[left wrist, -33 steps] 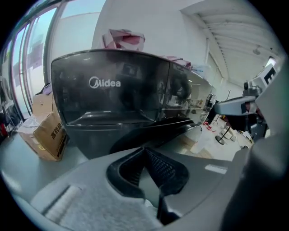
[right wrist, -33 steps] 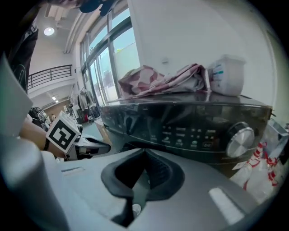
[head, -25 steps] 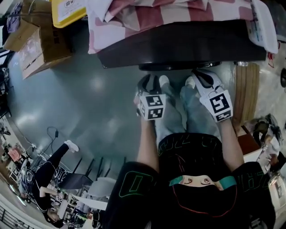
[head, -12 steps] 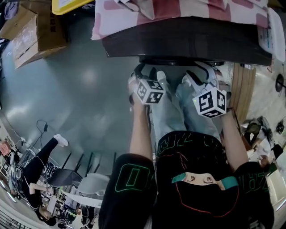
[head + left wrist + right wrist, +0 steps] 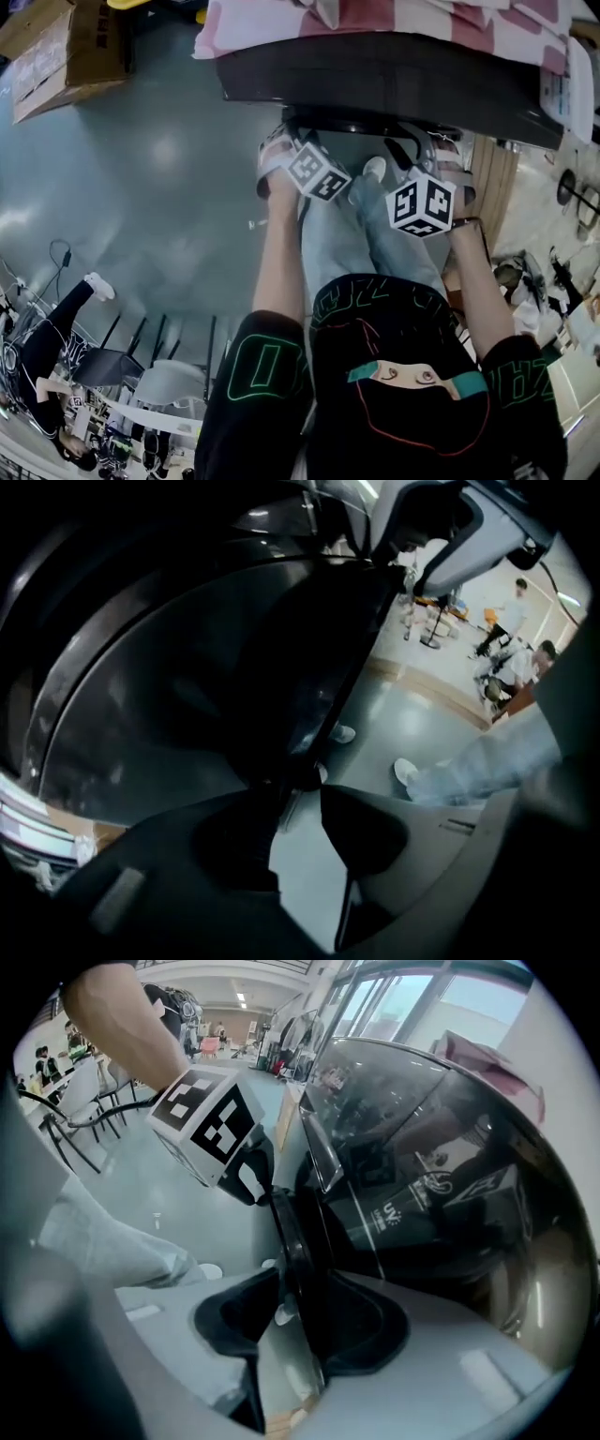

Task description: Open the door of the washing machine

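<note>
- The washing machine point(image 5: 394, 80) stands at 12 o'clock in the head view. It is a dark body with a pink-and-white striped cloth point(image 5: 375, 19) lying on top.
- Its door point(image 5: 422, 1194) is a round, dark glass pane. The door's rim shows just under the front edge of the machine, above both my hands.
- My left gripper point(image 5: 298, 813) points steeply down at the door's edge. The glass fills its view from 9 to 12 o'clock.
- Its jaws stand well apart and have just been closing a little. The door's edge comes down to the mouth of the gap, with bare floor showing between the pads, so they grip nothing.
- My right gripper point(image 5: 292, 1288) is beside it, toward 3 o'clock in the head view, and also tilts down.
- Its jaws are wide and have likewise just been closing slightly. The door's rim runs between them, close against the right pad, and a light gap remains on the left pad's side, so it is not clamped.
- The marker cube point(image 5: 206, 1124) of the left gripper shows at 10 o'clock in the right gripper view.
- A cardboard box point(image 5: 66, 47) sits on the grey floor point(image 5: 169, 187) at 10 o'clock in the head view.
</note>
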Tool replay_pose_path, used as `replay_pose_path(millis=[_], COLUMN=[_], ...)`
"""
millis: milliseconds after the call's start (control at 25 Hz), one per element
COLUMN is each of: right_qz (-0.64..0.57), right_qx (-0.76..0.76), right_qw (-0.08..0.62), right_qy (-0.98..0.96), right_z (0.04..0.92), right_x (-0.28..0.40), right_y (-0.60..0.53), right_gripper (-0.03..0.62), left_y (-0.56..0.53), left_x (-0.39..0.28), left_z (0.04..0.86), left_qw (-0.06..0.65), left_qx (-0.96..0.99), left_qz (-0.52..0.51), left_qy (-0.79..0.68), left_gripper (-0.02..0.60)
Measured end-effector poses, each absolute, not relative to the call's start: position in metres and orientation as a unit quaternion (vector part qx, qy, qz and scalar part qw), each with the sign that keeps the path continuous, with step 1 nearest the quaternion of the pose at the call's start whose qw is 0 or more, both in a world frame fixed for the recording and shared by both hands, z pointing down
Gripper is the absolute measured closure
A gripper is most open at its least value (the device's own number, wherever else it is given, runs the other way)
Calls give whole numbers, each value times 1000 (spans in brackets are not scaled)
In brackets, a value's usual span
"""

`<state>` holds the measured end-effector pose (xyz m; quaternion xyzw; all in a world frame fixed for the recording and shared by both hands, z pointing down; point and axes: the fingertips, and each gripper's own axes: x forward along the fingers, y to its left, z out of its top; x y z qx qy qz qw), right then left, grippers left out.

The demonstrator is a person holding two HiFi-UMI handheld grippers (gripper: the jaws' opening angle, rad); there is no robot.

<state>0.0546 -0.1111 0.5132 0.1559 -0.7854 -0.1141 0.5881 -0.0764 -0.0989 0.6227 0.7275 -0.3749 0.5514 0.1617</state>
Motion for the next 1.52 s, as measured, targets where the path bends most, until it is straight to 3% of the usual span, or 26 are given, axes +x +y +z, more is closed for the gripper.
replay_pose_path(millis=[680, 1520], right_qz=[-134, -245], right_qx=[6, -180], right_qw=[553, 521], right_qy=[-822, -798], right_z=[520, 522], right_x=[65, 124], right_y=[-51, 44], right_gripper=[441, 444], left_y=[-6, 132], left_x=[-53, 33], left_z=[636, 637], left_qw=[252, 335], left_qx=[651, 570], left_qz=[581, 532], left_qy=[-418, -529], left_gripper=[443, 442])
